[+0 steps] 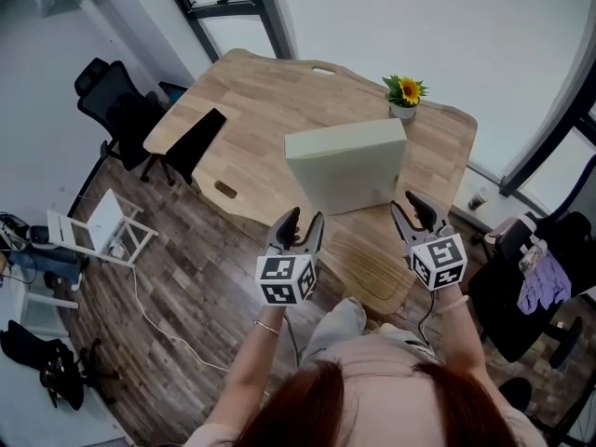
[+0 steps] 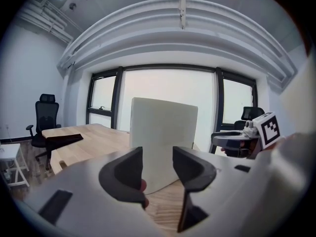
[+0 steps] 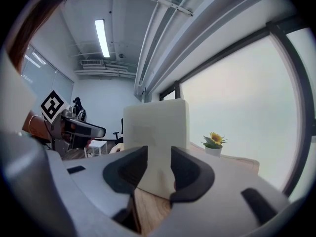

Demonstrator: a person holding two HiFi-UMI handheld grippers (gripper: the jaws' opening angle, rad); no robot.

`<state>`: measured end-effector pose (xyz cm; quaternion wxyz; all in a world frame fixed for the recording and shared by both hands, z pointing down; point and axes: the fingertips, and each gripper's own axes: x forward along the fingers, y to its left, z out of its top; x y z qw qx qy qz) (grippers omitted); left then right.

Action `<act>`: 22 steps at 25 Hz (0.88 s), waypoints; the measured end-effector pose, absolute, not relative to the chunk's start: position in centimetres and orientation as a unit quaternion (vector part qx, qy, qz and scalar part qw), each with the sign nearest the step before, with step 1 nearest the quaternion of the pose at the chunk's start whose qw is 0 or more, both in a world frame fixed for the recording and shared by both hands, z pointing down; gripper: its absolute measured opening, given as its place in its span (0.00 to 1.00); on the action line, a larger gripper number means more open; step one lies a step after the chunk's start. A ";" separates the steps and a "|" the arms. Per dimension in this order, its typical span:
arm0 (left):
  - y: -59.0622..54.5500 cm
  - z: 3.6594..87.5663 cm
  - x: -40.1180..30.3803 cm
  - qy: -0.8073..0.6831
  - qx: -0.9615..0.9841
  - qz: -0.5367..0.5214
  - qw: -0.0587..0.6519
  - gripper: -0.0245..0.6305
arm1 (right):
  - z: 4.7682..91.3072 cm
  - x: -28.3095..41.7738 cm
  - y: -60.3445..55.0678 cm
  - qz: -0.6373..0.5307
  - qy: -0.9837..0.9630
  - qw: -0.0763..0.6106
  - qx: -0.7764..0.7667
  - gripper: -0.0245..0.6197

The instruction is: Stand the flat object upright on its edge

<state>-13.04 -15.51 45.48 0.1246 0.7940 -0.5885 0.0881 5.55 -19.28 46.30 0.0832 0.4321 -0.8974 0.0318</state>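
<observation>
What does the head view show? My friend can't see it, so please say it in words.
A pale flat slab stands upright on its edge on a wooden table. A person seen from above holds the left gripper and right gripper close in front of it, jaws open. A small potted sunflower sits behind the slab.

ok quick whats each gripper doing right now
left gripper: open, holding nothing
right gripper: open, holding nothing
pale board stands upright, untouched
</observation>
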 end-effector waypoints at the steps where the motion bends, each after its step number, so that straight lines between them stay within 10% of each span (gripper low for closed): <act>1: -15.2 45.4 -12.9 -0.591 0.792 0.087 0.122 0.33 | 46.3 5.6 -19.0 0.032 -0.898 0.082 0.431 0.26; 22: -8.3 44.1 -10.4 -0.626 0.767 0.091 0.104 0.11 | 45.9 7.6 -12.9 0.041 -0.910 0.056 0.408 0.05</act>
